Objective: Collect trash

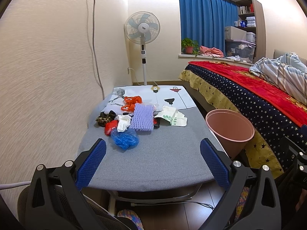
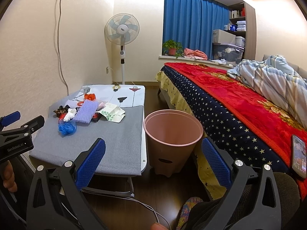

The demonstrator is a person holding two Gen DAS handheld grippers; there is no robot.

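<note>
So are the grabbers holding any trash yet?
No, nothing yet. The left gripper and the right gripper are both open and empty. The trash lies on the table, and the bin is empty.

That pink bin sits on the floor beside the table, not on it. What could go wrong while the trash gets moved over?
Light scraps like the blue bag may slip or drift and miss the bin, landing on the floor. The pile is tangled: pulling the purple foam net could drag the scrunchies, which may not be trash. The bin stands close against the bed, so a stray drop could land on the blanket.
</note>
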